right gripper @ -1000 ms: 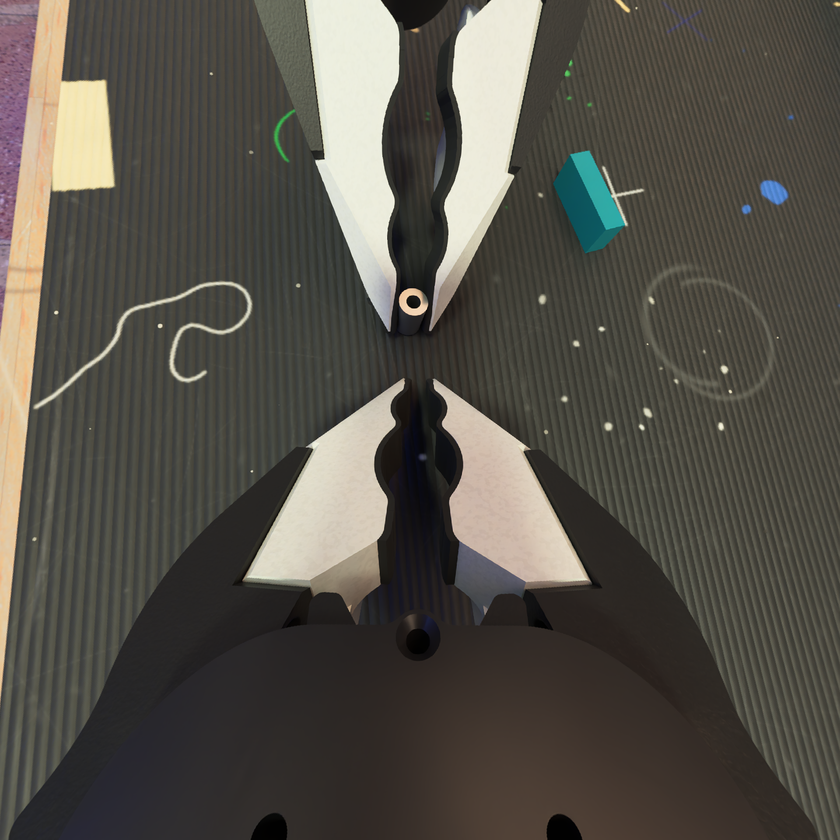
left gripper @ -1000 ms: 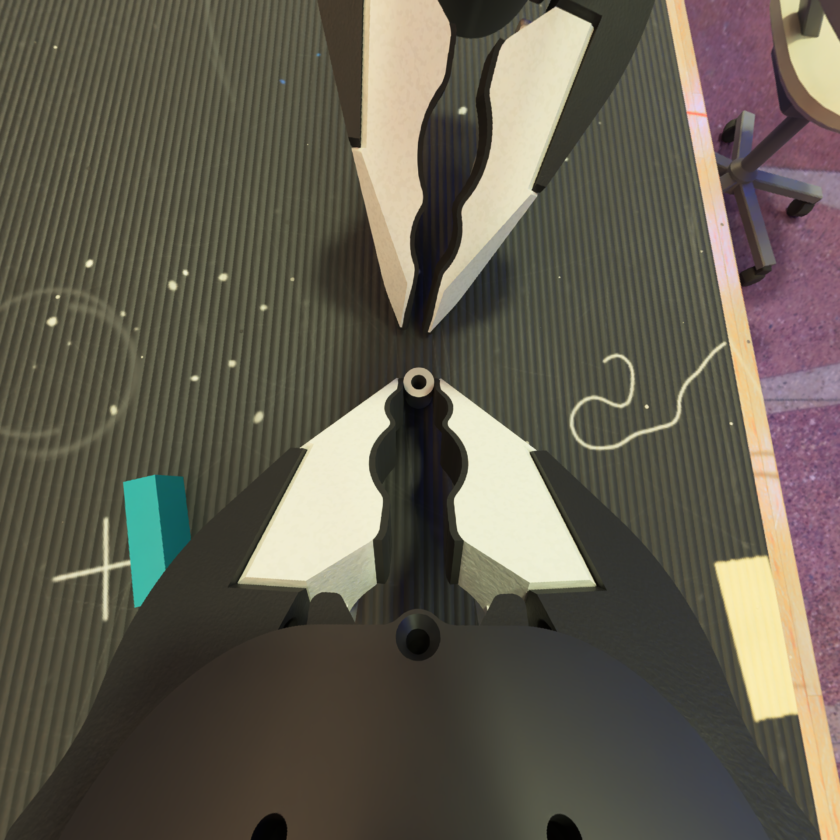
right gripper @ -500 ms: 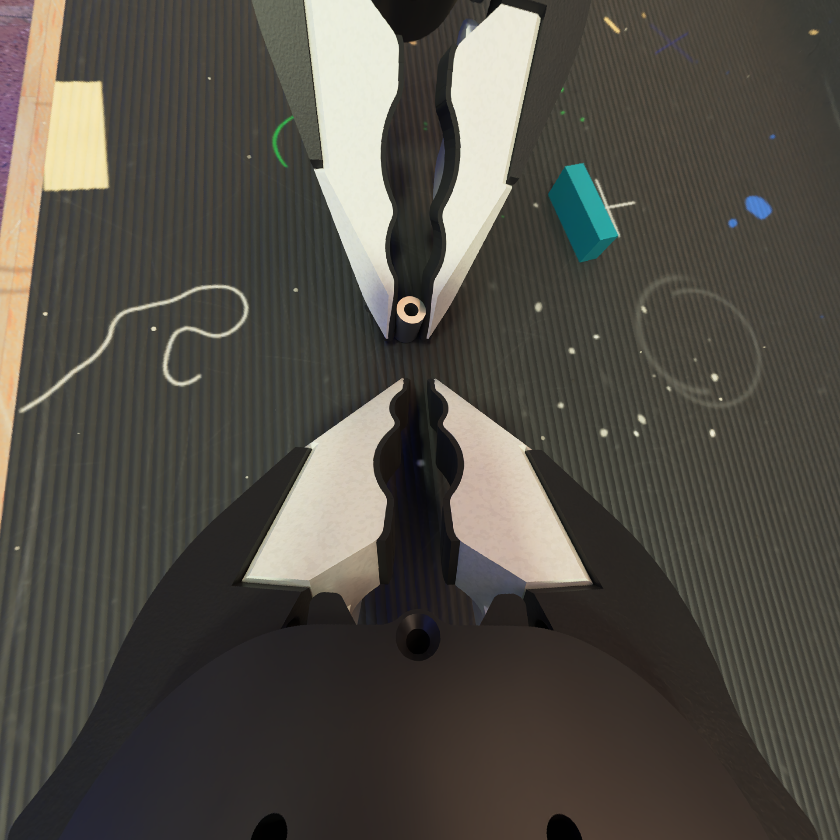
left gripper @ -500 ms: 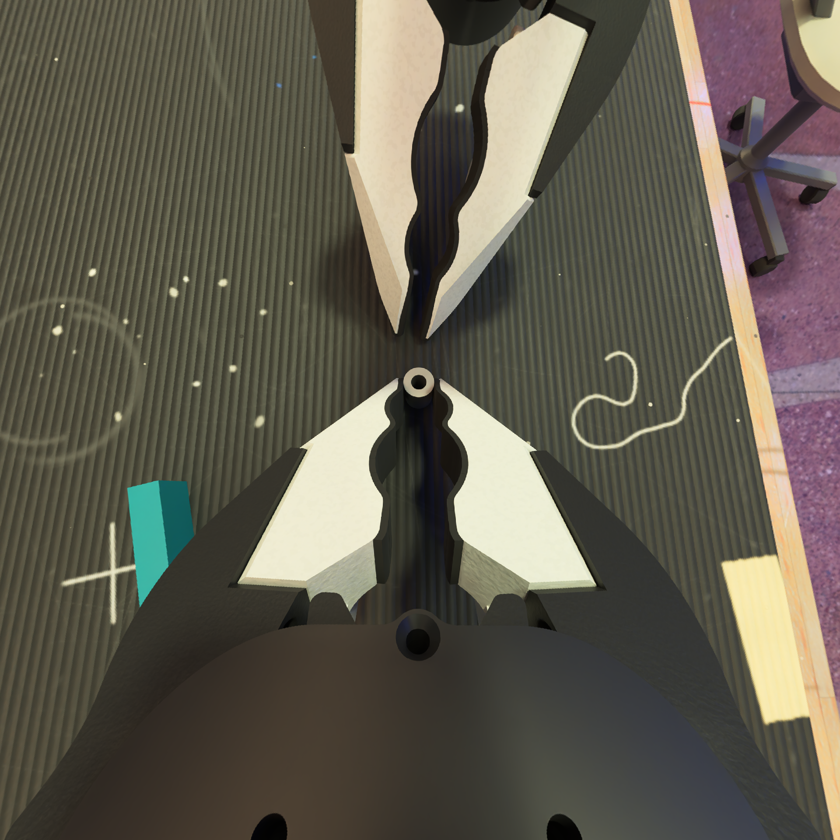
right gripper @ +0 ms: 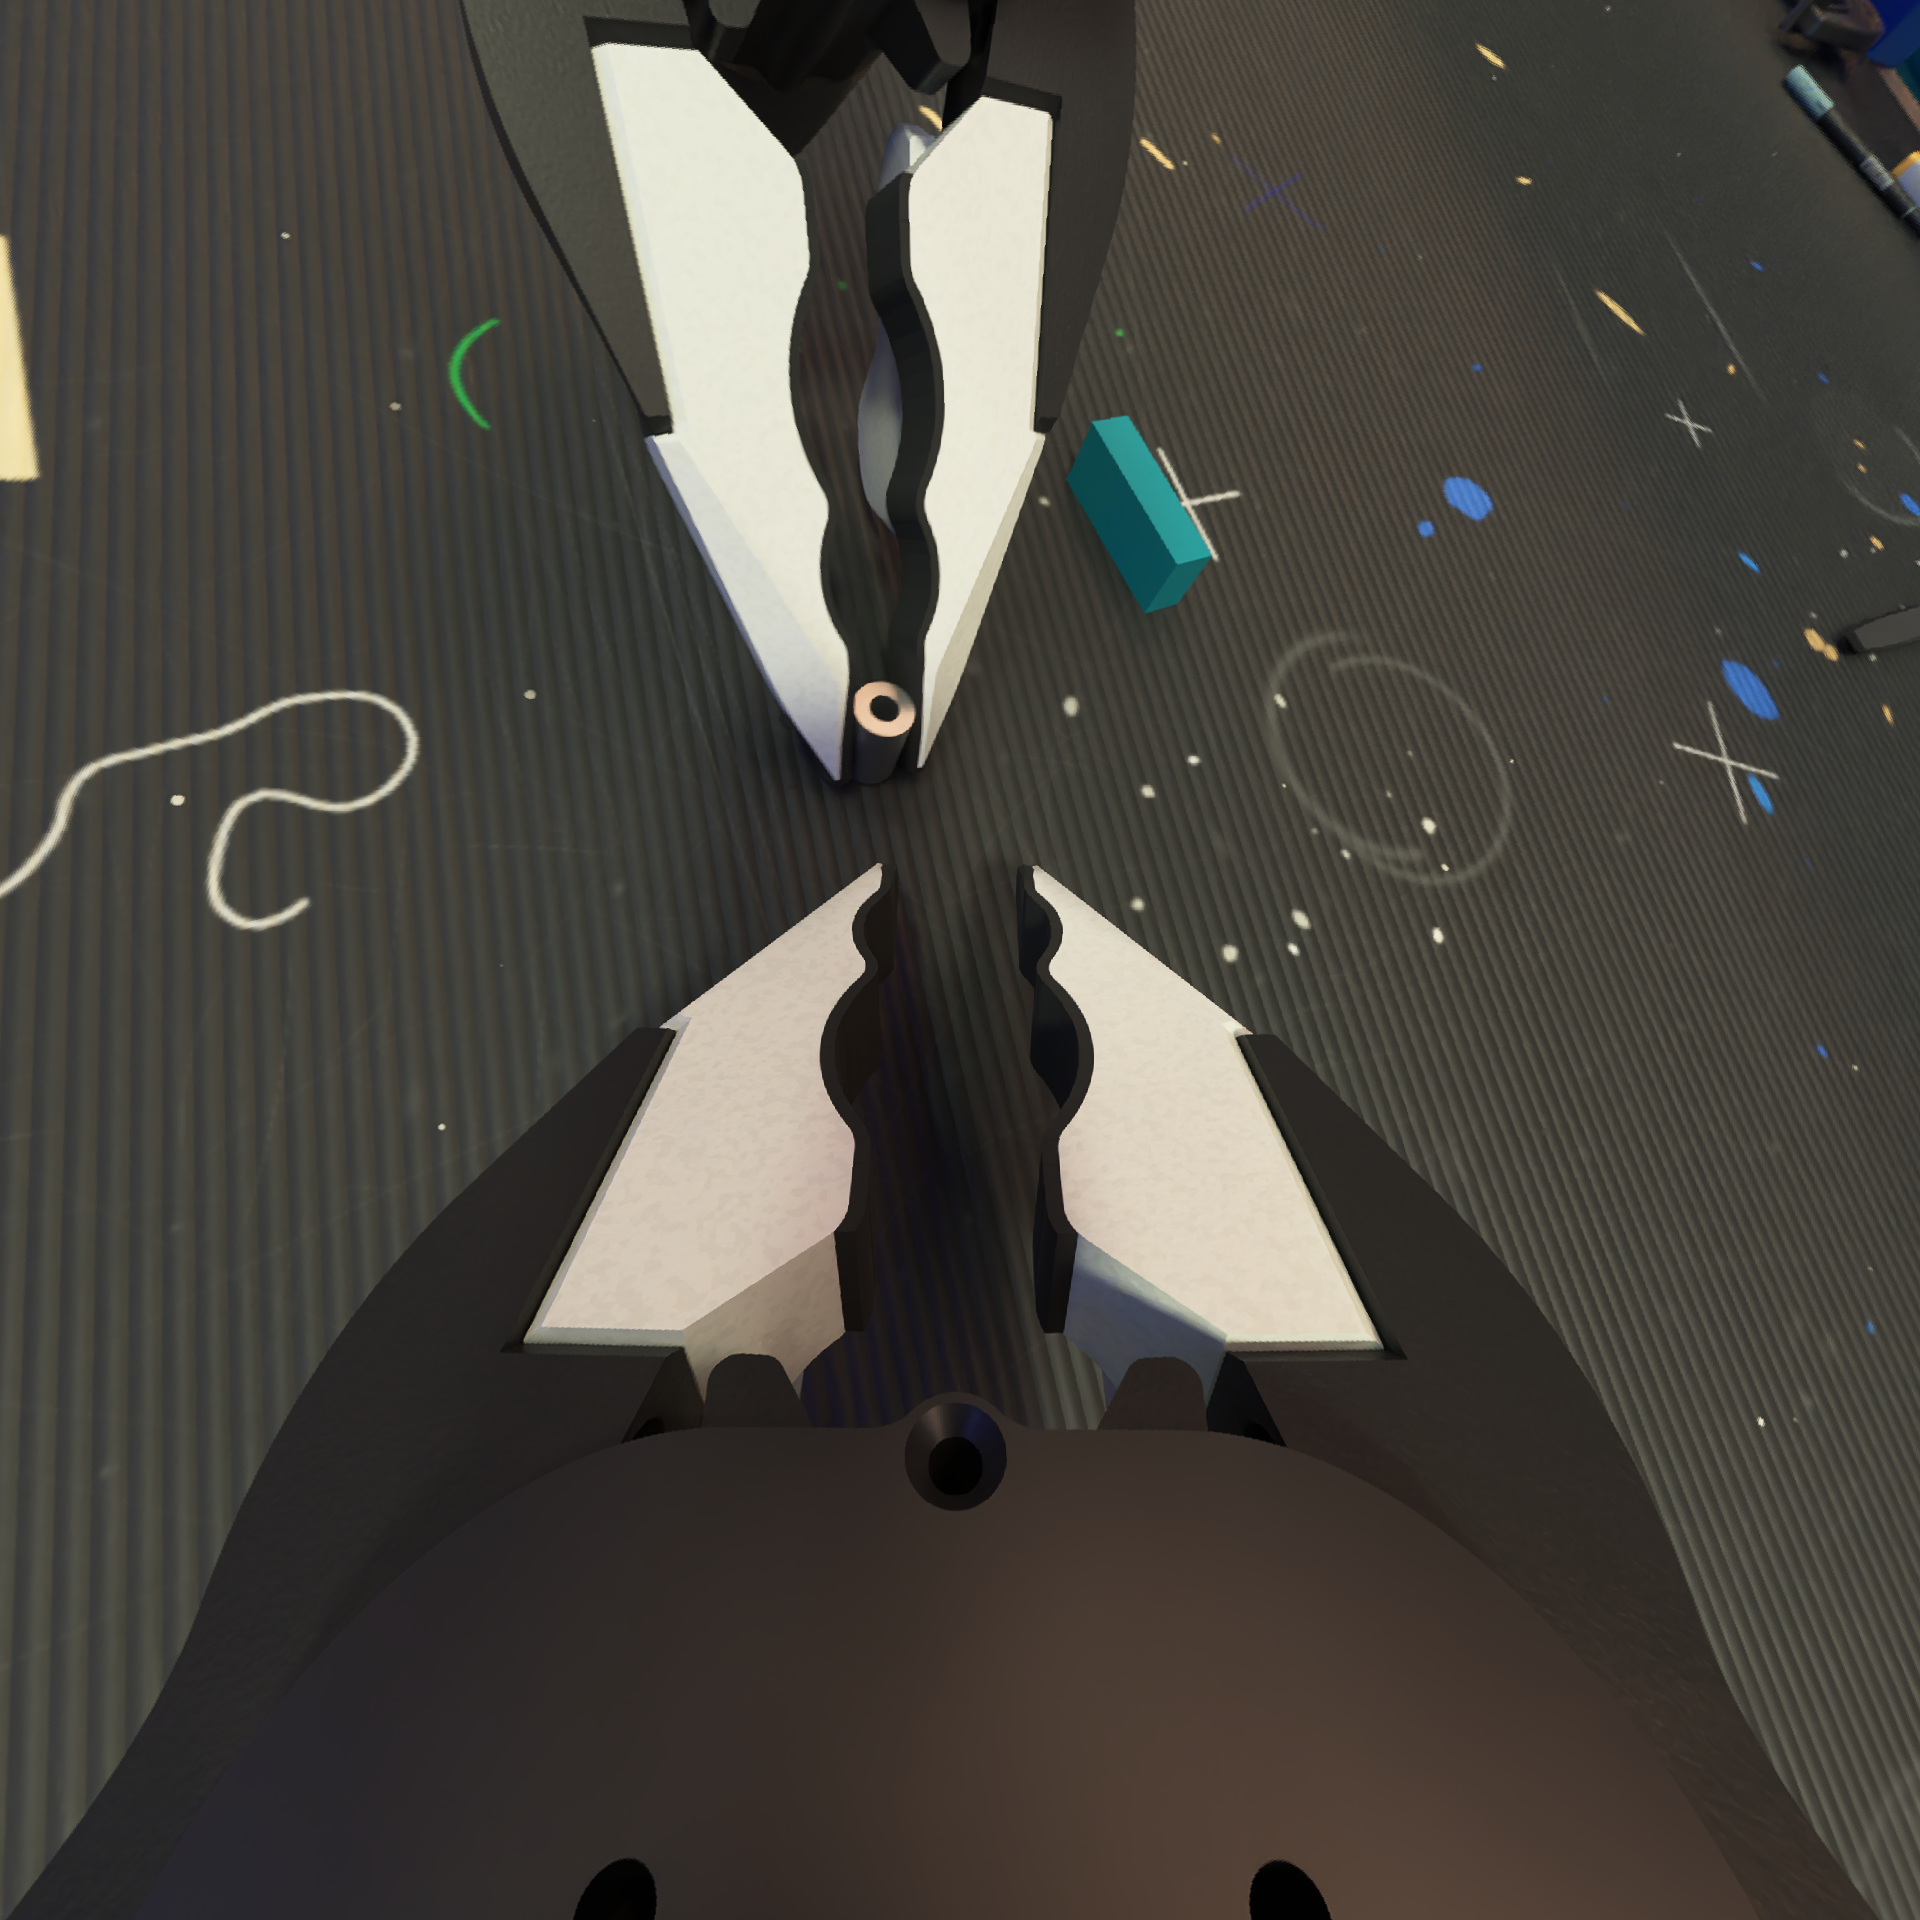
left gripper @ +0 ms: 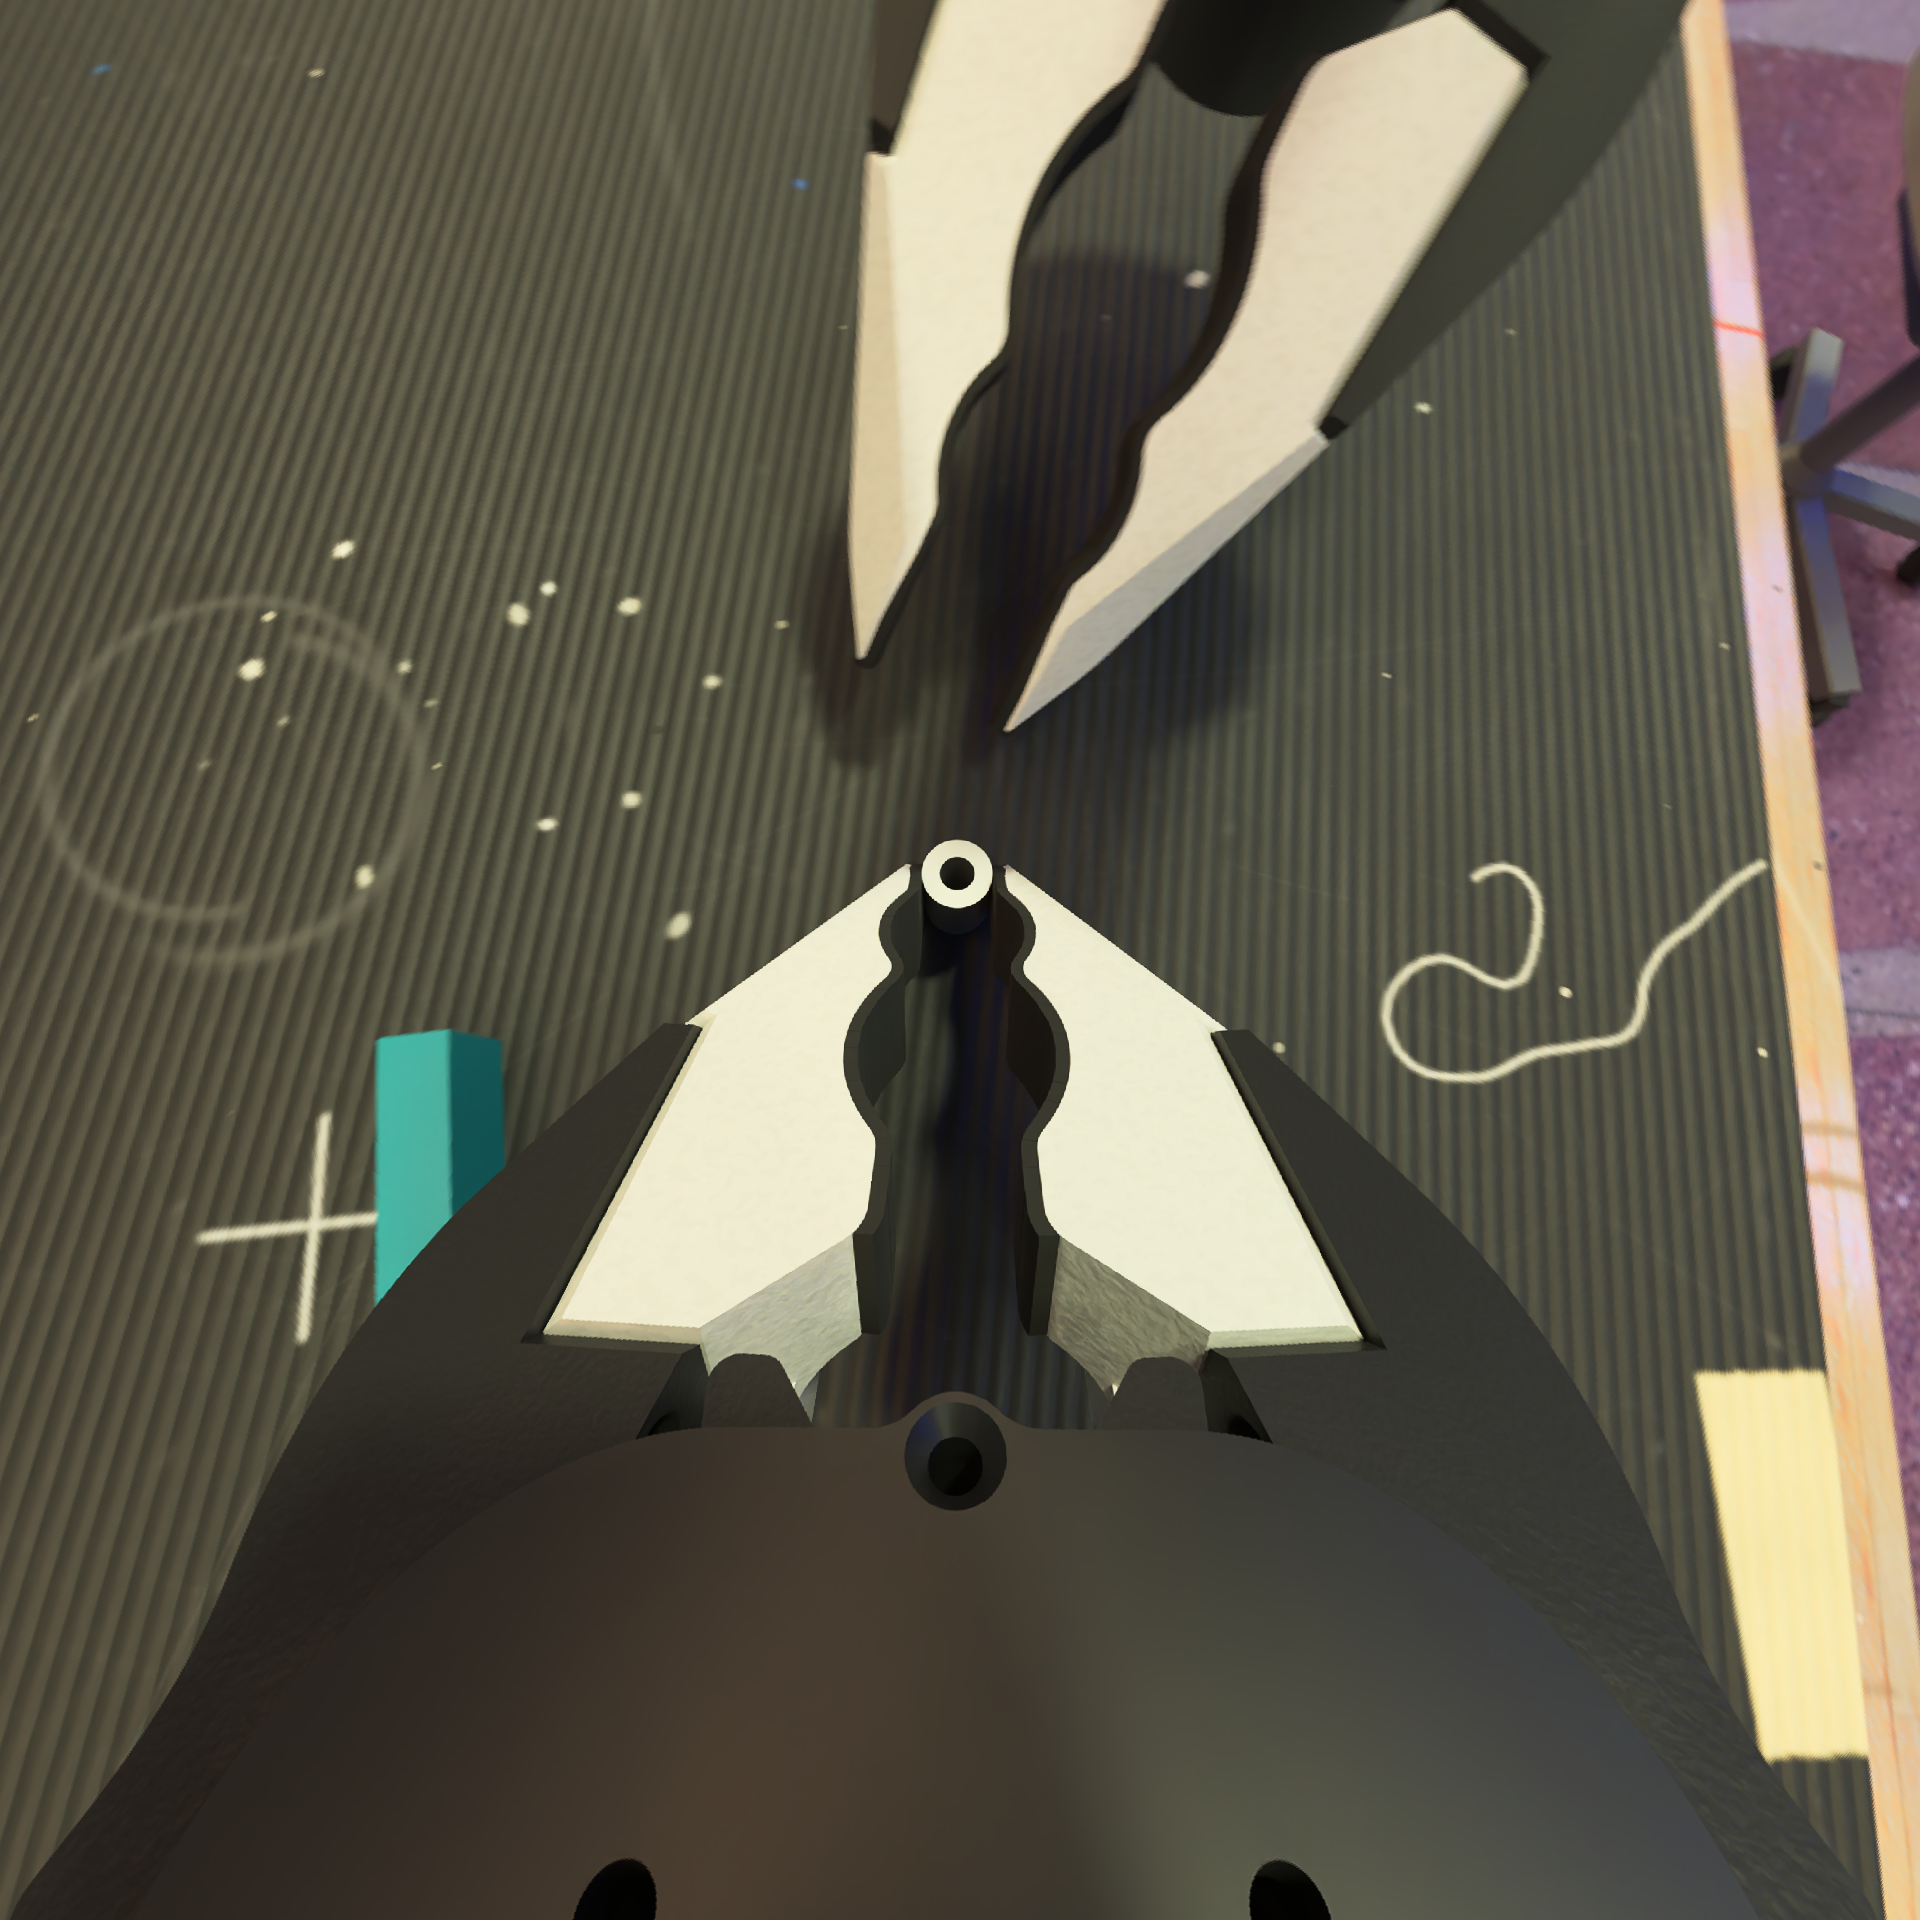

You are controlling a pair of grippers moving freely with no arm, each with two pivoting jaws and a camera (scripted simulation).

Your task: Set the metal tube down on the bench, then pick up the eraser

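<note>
My left gripper [left gripper: 956, 883] is shut on the metal tube [left gripper: 956, 878], whose open ring end pokes out between the fingertips; it also shows in the right wrist view [right gripper: 883, 712], just above the dark ribbed bench mat [right gripper: 520, 1039]. My right gripper [right gripper: 956, 873] is open and empty, facing the left one; in the left wrist view [left gripper: 935, 686] it is farther off with its fingertips apart. The teal eraser [left gripper: 426, 1143] lies on the mat beside my left gripper, next to a chalk cross; it also shows in the right wrist view [right gripper: 1138, 514].
The bench's wooden edge [left gripper: 1766, 727] runs along the right, with a chair base [left gripper: 1839, 468] on the floor beyond. A pale tape strip [left gripper: 1777, 1558] lies near that edge. Markers [right gripper: 1860, 145] lie at the far corner. Chalk marks and paint spots cover the mat.
My right gripper has opened and drawn back from the left one. The left gripper still holds the tube.
</note>
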